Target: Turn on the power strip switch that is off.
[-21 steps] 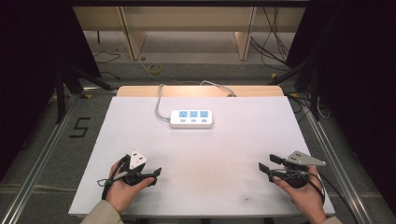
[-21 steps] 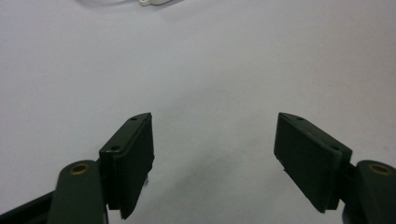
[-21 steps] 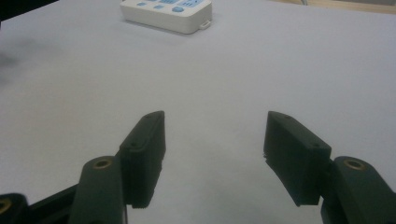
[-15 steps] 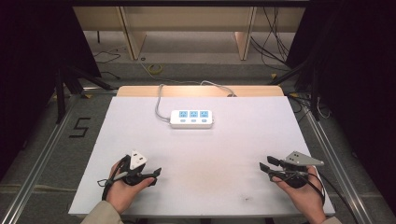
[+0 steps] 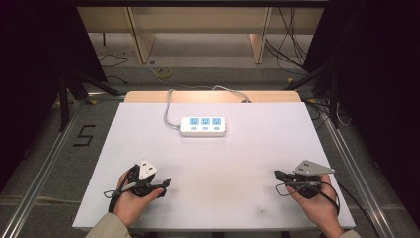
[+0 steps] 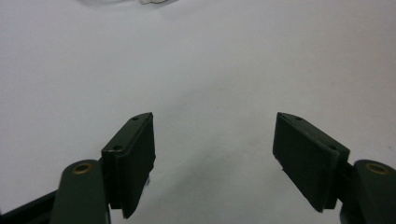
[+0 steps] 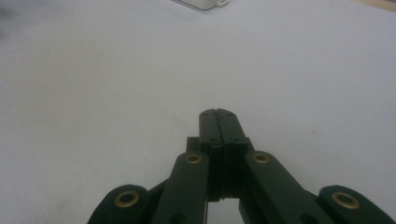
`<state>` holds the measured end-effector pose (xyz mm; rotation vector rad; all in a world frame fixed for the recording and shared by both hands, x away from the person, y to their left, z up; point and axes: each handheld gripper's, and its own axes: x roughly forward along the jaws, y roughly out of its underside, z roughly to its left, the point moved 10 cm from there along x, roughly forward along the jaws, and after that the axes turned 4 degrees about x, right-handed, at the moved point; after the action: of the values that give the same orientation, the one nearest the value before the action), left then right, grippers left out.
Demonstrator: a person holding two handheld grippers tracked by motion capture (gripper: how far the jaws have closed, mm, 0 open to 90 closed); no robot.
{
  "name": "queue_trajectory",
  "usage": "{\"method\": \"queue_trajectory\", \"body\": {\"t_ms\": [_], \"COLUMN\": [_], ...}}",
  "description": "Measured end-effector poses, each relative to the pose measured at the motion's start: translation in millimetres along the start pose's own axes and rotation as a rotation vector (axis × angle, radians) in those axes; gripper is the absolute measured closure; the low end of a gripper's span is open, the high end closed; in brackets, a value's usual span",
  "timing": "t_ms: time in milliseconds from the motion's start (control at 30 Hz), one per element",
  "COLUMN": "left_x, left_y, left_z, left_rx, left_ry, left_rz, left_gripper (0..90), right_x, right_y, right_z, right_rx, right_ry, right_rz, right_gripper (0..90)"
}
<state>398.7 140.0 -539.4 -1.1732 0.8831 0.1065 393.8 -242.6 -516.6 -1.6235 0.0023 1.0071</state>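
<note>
A white power strip point(image 5: 203, 126) with three blue-faced sockets lies at the back middle of the white tabletop point(image 5: 233, 158), its grey cable point(image 5: 168, 106) running off the far edge. My left gripper point(image 5: 162, 186) rests near the front left in a hand. Its jaws stand wide open over bare table, as the left gripper view shows point(image 6: 212, 123). My right gripper point(image 5: 278, 175) sits near the front right in the other hand, pointing left. Its jaws are shut together with nothing between them point(image 7: 217, 113). A corner of the power strip point(image 7: 201, 3) shows far ahead.
A wooden strip point(image 5: 148, 96) borders the table's far edge. Beyond it are wooden shelf legs point(image 5: 138, 42) and loose cables on the floor. A "5" marking point(image 5: 84, 135) lies on the floor to the left. Dark curtains flank both sides.
The right gripper's jaws, apart in the earlier frames, have closed together on nothing. The left gripper and the power strip have not moved.
</note>
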Motion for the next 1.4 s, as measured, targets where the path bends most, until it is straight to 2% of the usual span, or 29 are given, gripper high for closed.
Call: {"method": "queue_trajectory", "body": {"t_ms": [1400], "left_x": [-0.1], "left_y": [-1.9], "left_z": [0.5], "left_rx": [0.005], "left_ry": [-0.014], "left_rz": [-0.012], "left_gripper": [29.7], "right_x": [19.7], "right_y": [-34.2], "right_z": [12.6], "right_rx": [-0.049], "right_ry": [-0.006], "right_rz": [0.037], "right_gripper": [90.0]}}
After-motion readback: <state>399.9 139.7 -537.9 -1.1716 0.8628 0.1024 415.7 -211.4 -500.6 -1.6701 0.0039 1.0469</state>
